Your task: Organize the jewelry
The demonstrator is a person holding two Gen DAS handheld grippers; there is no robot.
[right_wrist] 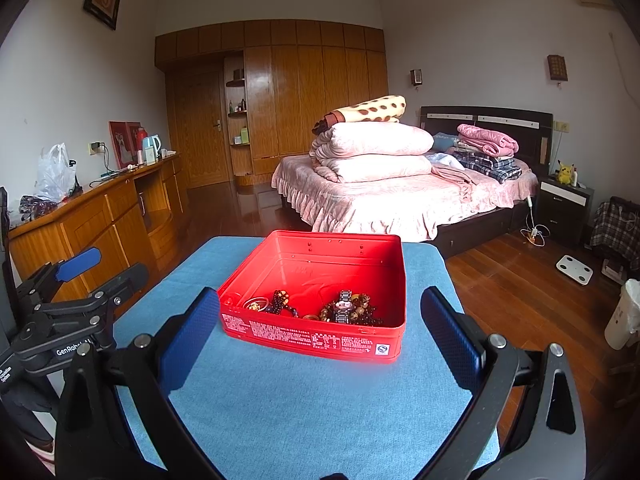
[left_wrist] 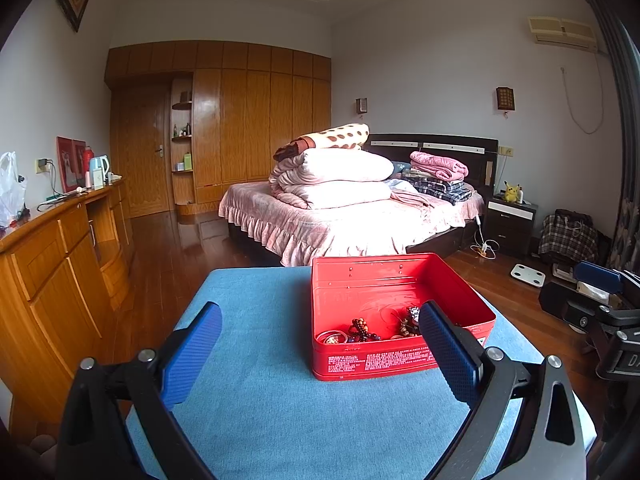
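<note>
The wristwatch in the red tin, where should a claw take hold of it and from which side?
Grip the wristwatch across its metal band just beside the face, coming straight down from above. It lies flat on the bead bracelets near the front wall of the red tin, so the walls likely block any sideways approach.

A tin [right_wrist: 316,312] sits on the table [right_wrist: 312,408], jewelry [right_wrist: 344,310] heaped in its near end (far end bare). Behind stands the bed [right_wrist: 400,196]; the sideboard [right_wrist: 92,220] runs along the left.

"GenRobot" on left gripper [right_wrist: 78,258]
</note>
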